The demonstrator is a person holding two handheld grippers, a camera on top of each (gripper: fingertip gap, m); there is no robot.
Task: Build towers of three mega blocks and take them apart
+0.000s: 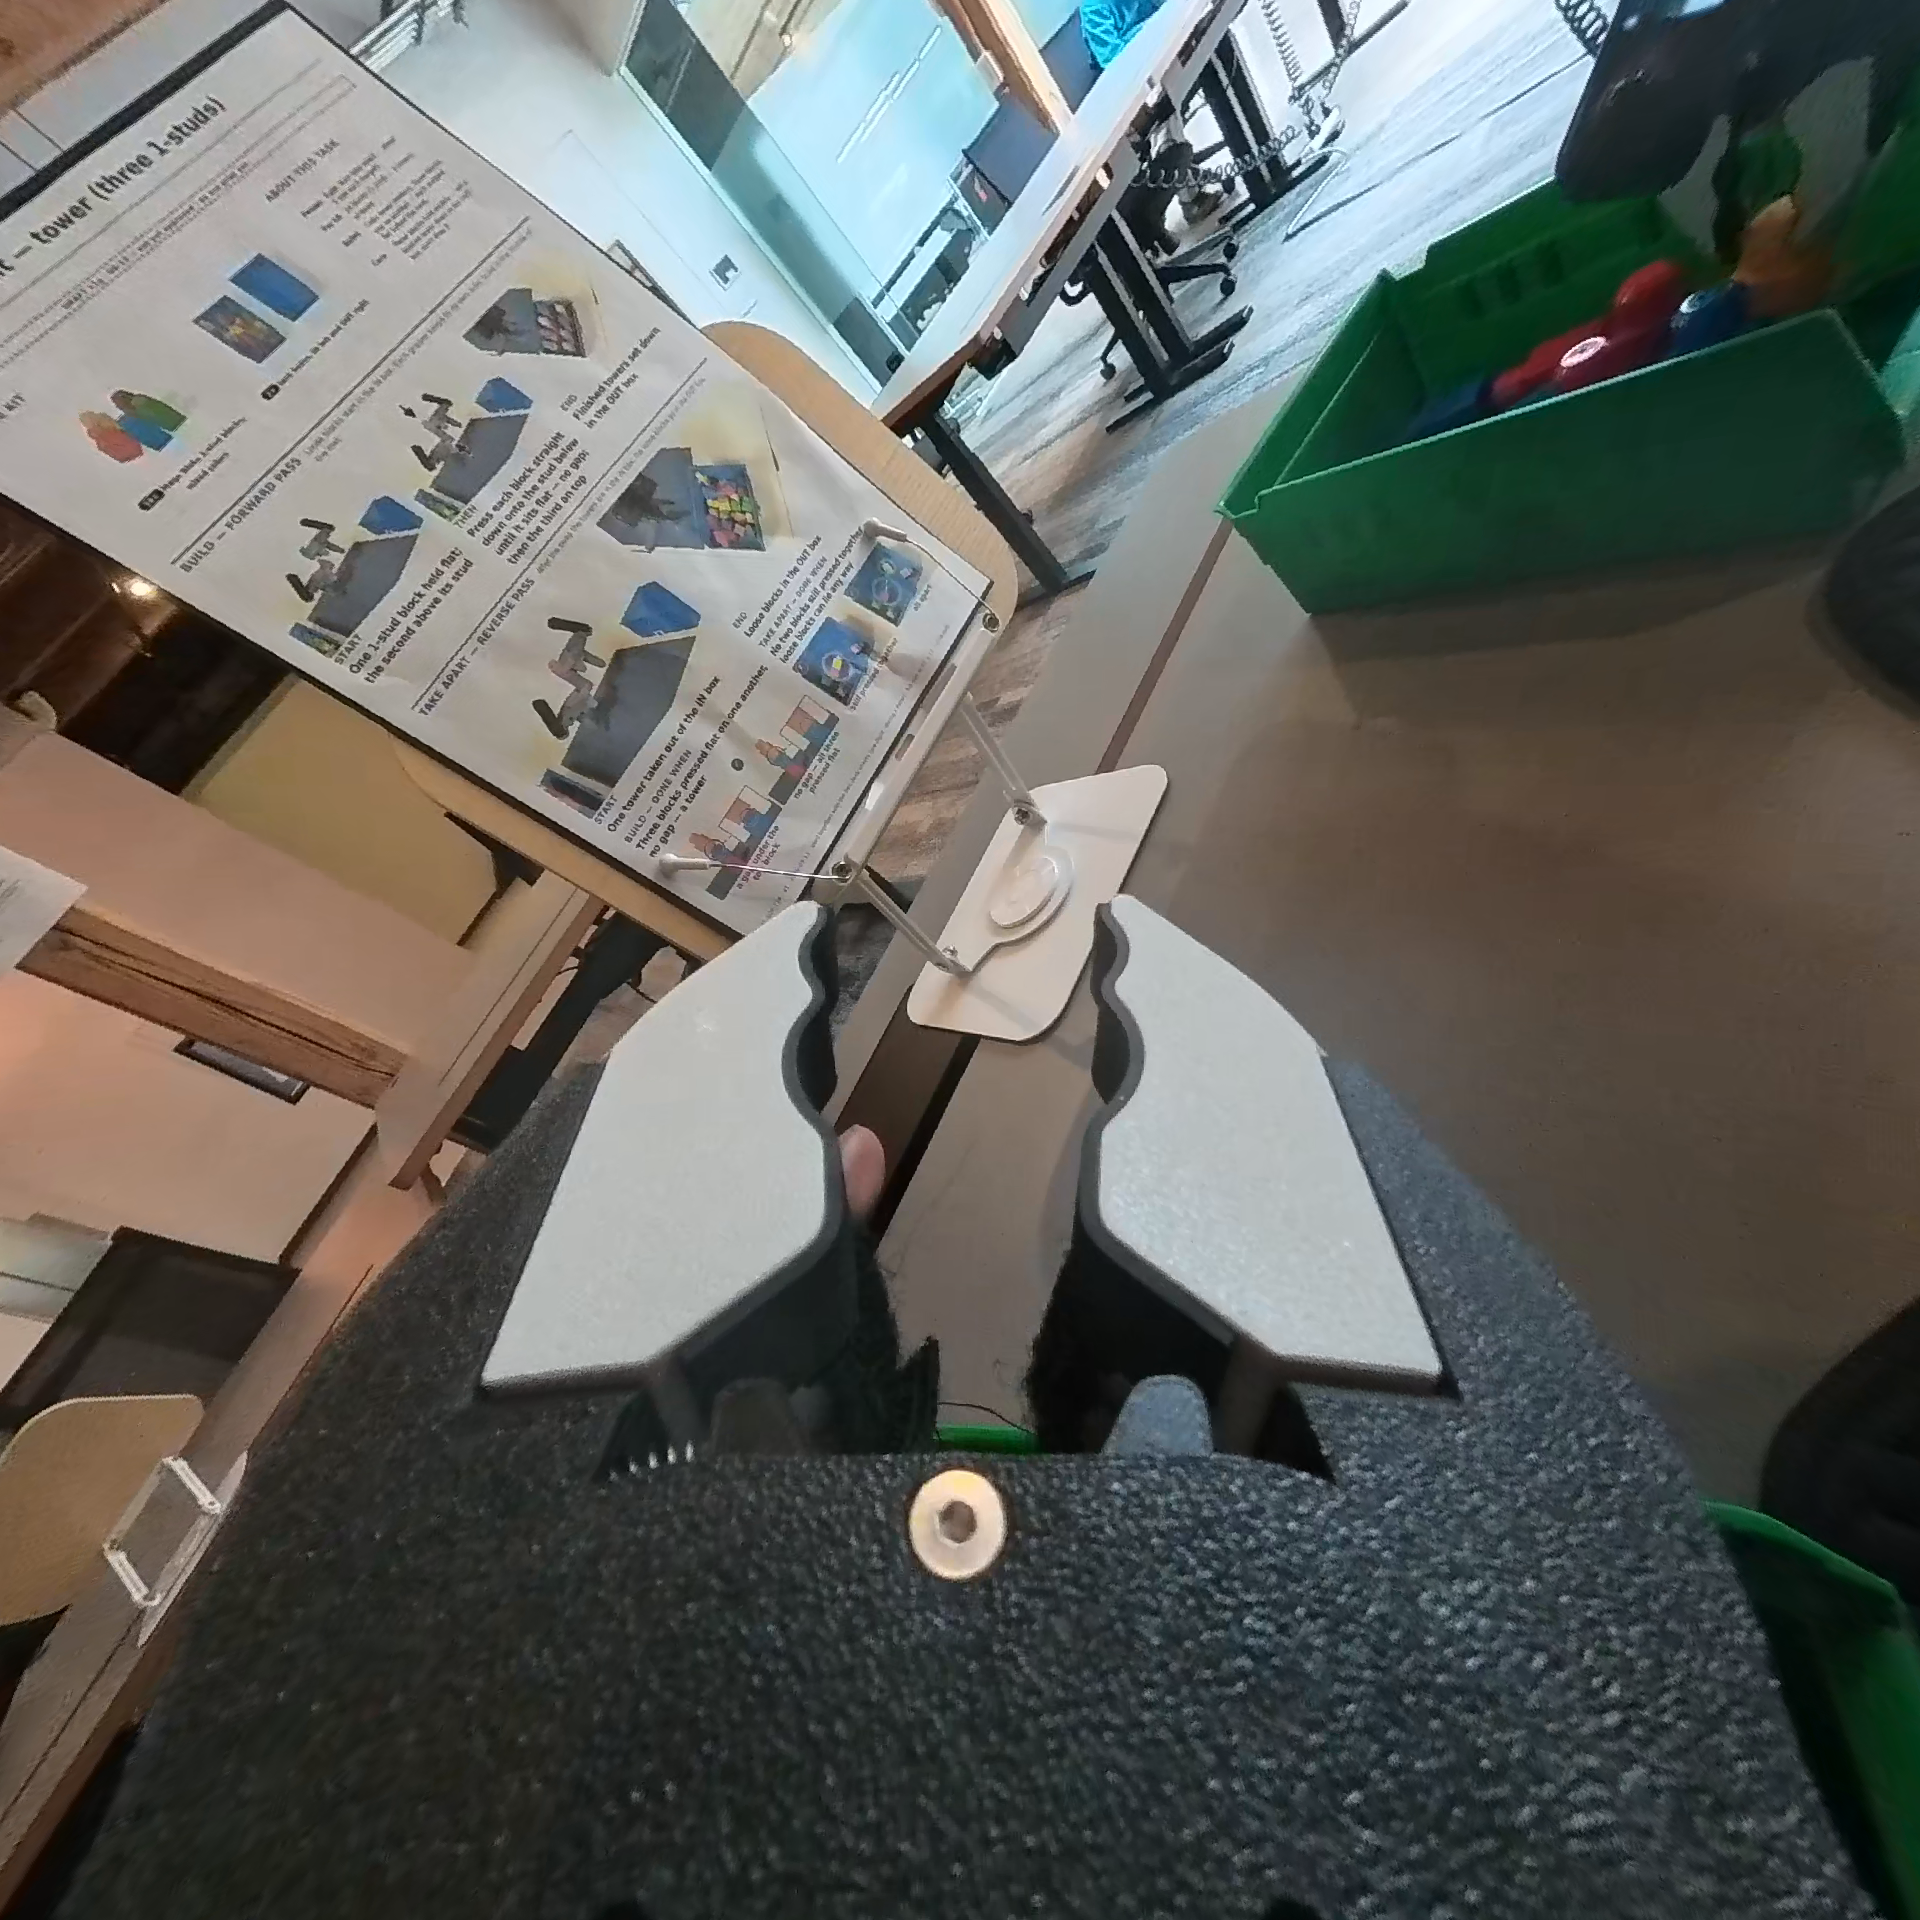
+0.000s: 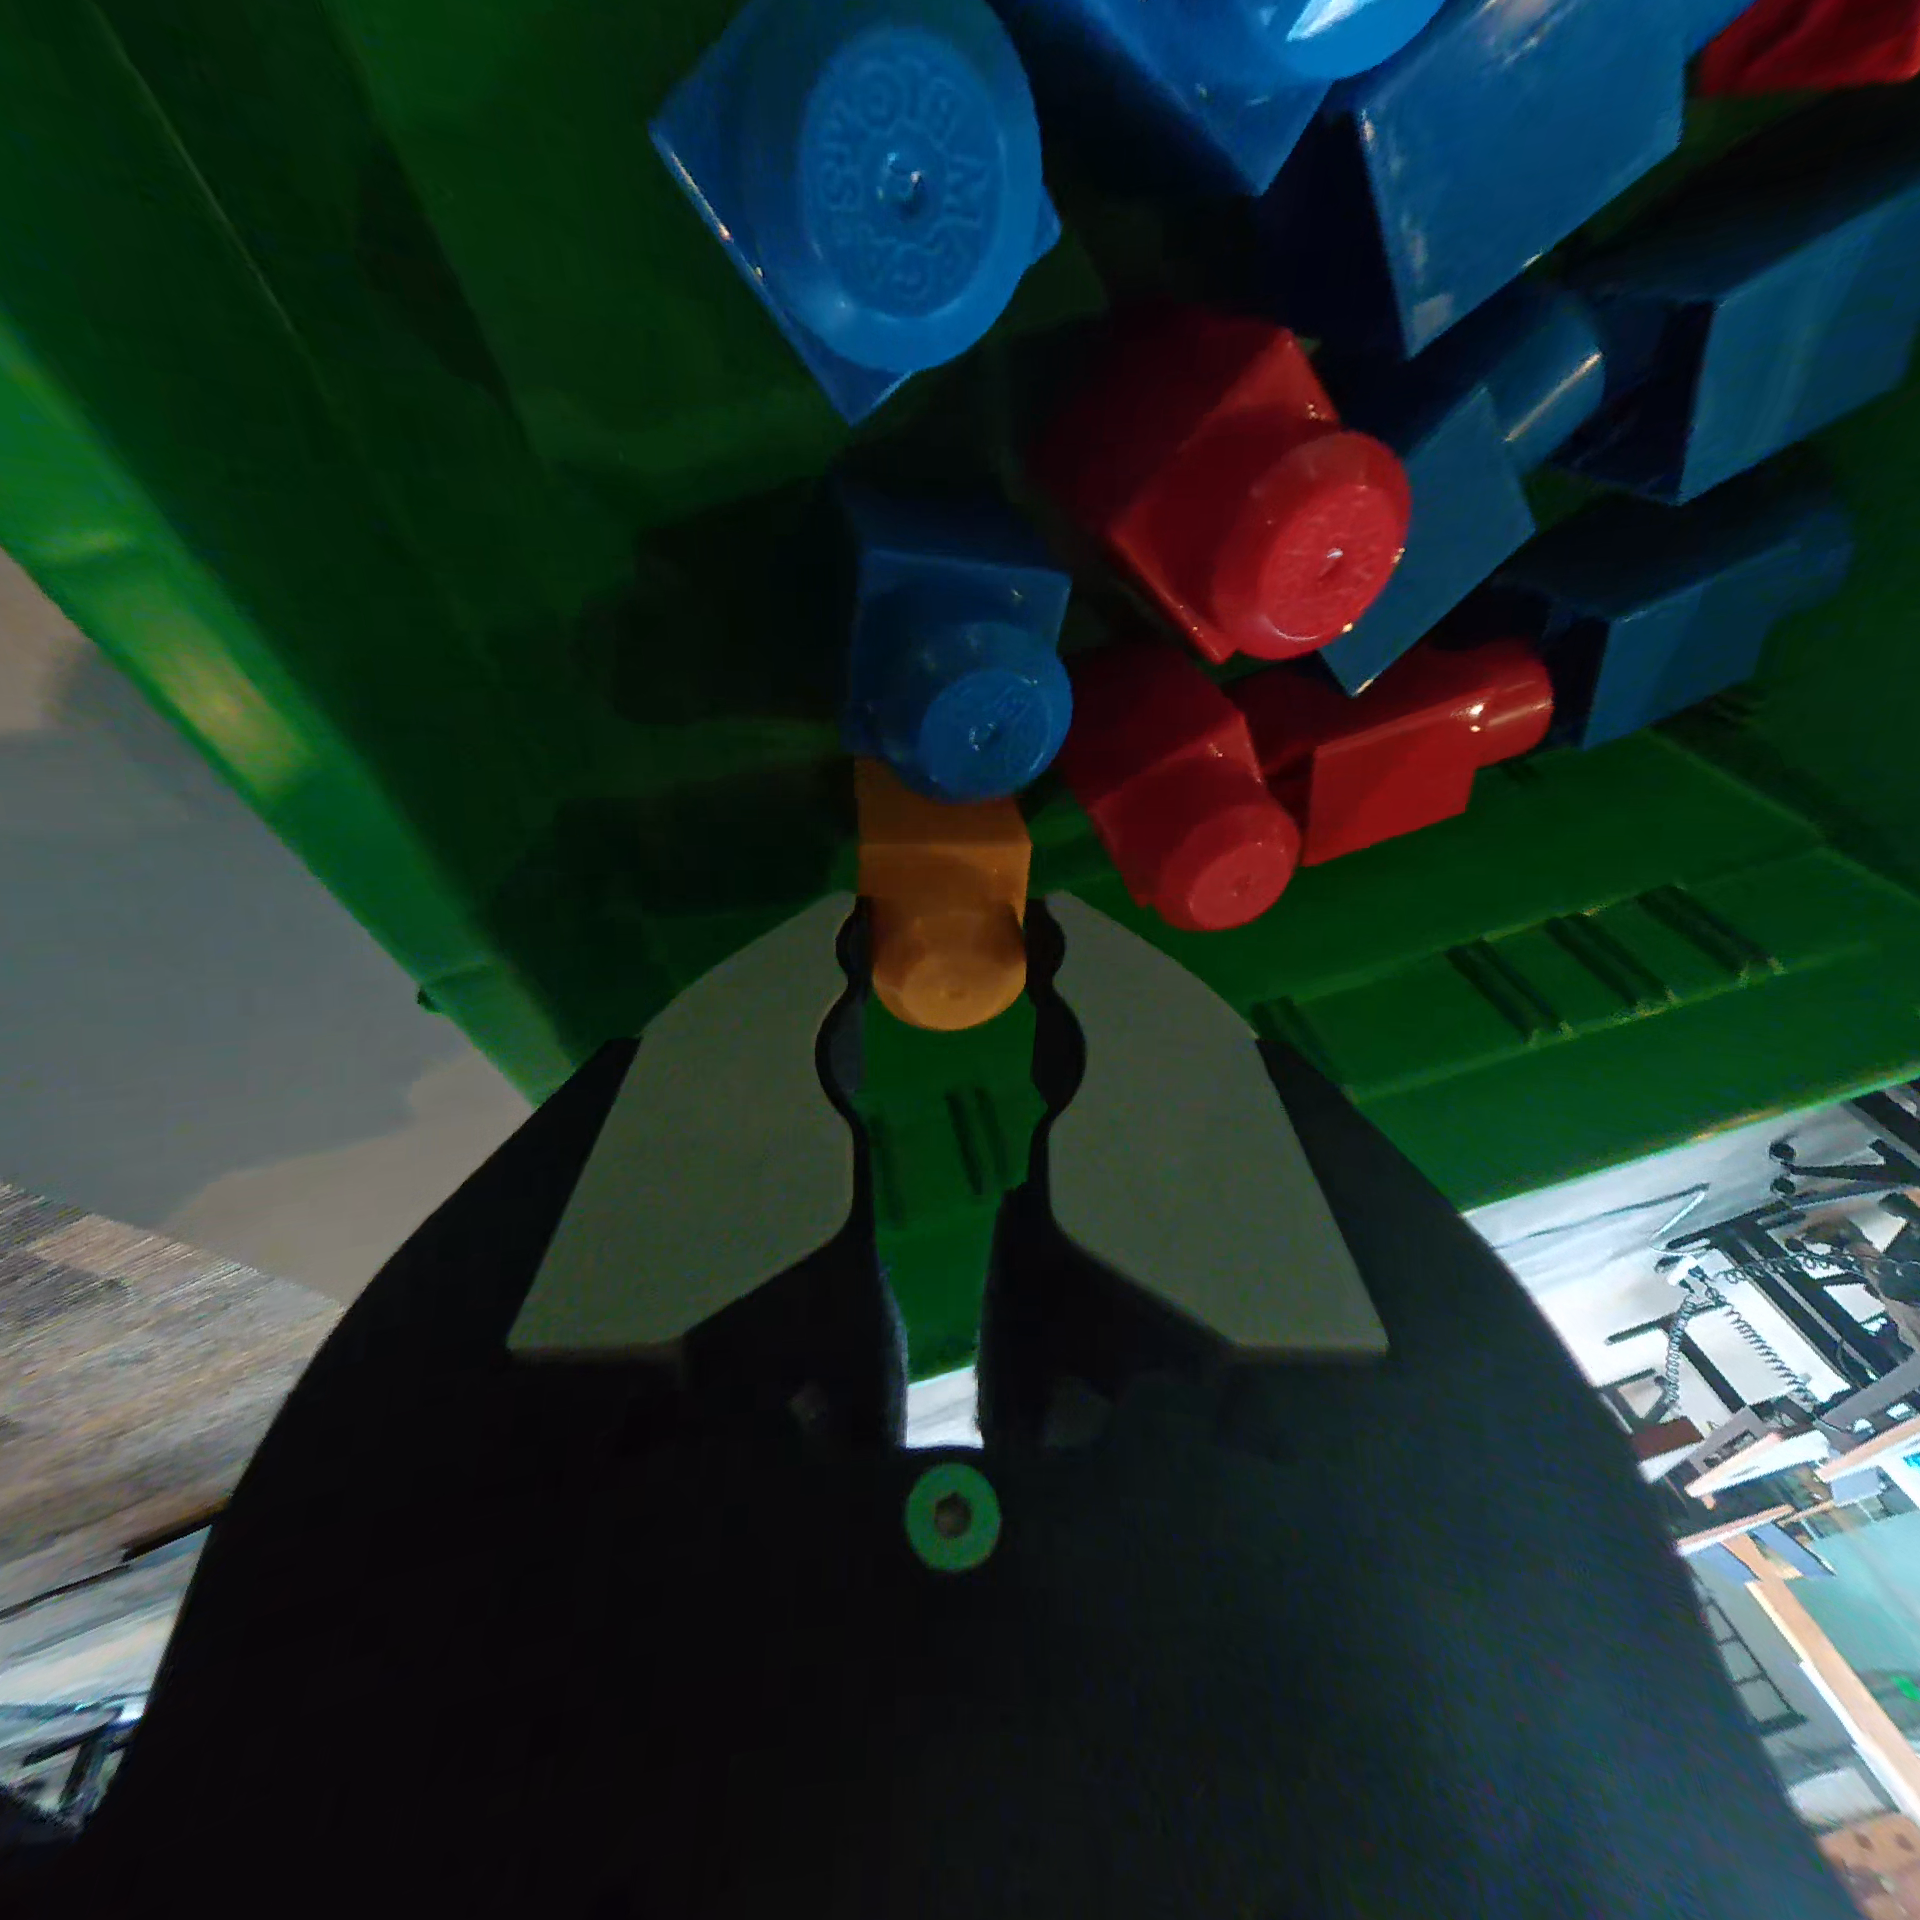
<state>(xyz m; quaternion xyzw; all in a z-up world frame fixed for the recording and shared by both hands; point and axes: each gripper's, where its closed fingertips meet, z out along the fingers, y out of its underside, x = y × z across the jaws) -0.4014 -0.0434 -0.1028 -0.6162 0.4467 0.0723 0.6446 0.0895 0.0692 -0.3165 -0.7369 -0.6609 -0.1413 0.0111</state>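
Our right gripper point(image 2: 943, 961) pinches the orange block point(image 2: 940, 925) inside the green bin point(image 2: 312, 520), apparently to lift it out. Our left gripper point(image 1: 961, 977) waits wide open and empty over the table point(image 1: 1455, 987).

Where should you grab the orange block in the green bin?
Grab the orange block across its round peg, from the peg end, one finger on each side. It lies on its side in the green bin with the peg pointing at the right tool, whose fingers already close around it. A blue block crowds the far end.
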